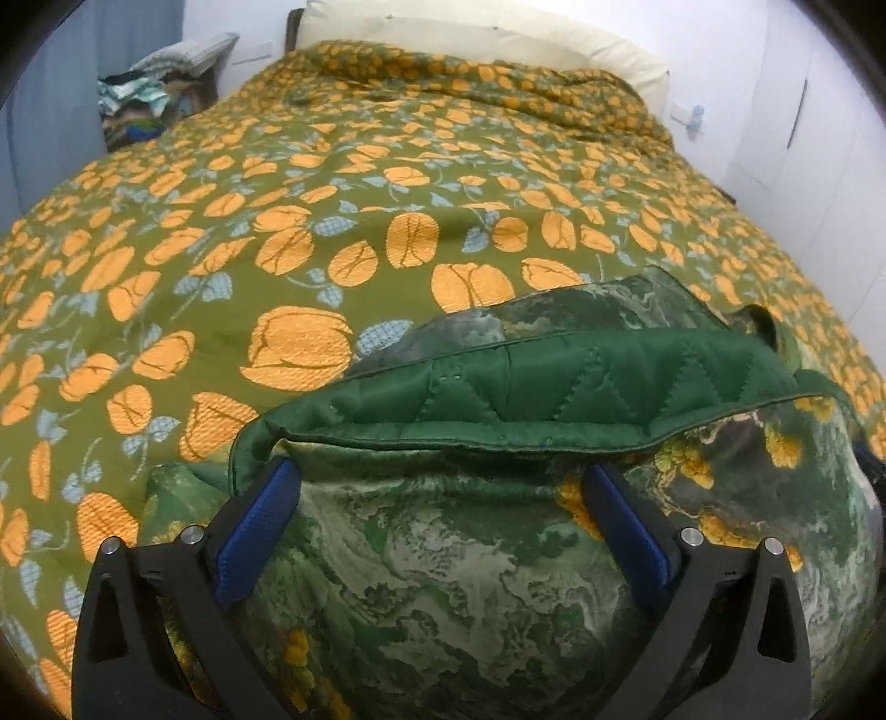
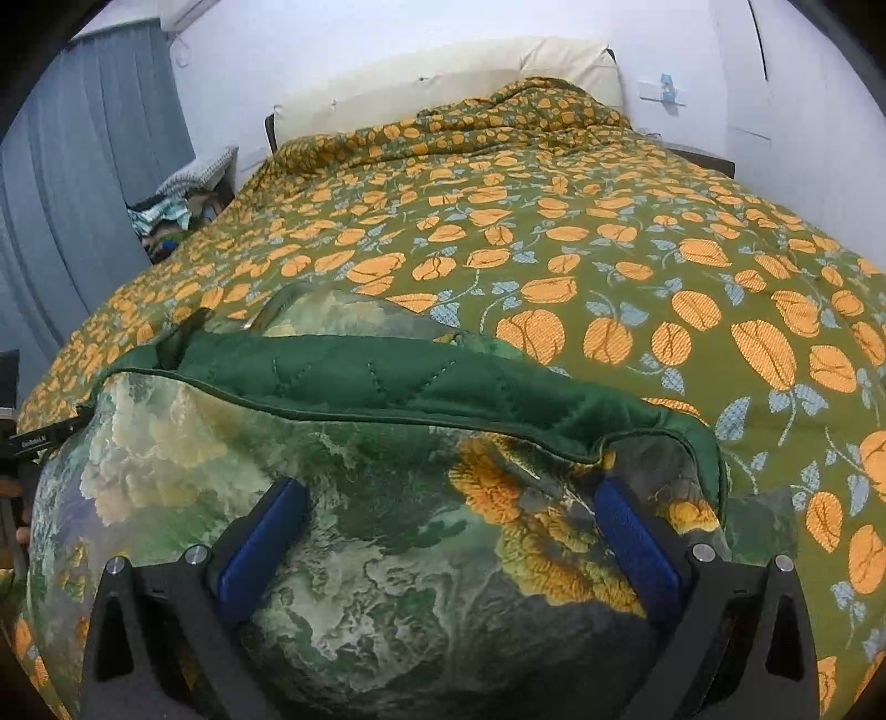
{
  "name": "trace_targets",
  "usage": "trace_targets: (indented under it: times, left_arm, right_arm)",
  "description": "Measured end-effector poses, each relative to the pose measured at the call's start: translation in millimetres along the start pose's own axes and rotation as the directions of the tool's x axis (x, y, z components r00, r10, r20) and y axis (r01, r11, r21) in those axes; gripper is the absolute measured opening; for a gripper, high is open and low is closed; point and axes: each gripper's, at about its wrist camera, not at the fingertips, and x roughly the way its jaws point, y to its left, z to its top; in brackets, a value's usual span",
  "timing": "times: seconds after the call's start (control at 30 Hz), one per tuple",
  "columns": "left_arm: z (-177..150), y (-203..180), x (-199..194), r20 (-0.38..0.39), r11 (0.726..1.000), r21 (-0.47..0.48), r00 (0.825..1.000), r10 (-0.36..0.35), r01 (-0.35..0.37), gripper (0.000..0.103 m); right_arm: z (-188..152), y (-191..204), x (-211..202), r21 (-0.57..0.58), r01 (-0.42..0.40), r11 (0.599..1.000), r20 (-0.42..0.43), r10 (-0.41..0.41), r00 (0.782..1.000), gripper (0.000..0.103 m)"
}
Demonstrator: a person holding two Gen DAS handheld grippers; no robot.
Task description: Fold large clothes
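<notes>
With the jacket (image 1: 470, 554) lying folded on the bed (image 1: 277, 221), both our left gripper (image 1: 443, 498) and right gripper (image 2: 448, 515) spread wide, holding nothing; we should lift clear without snagging its lining.

A bed (image 2: 554, 232) filled the room under a green cover (image 1: 332, 183) with orange flowers, a cream headboard (image 2: 443, 83) against the white wall (image 2: 360, 33). Blue curtains (image 2: 83, 166) hung at left, beside a clothes heap (image 1: 138, 99).
</notes>
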Motion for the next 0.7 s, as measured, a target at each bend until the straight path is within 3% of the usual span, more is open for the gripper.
trace_targets:
  times: [0.7]
  left_arm:
    - [-0.7,0.7,1.9,0.012,1.000,-0.002,1.000,-0.005,0.005,0.102]
  right_arm:
    - [-4.0,2.9,-2.8,-0.001,-0.001,1.000,0.009,0.001,1.000,0.103]
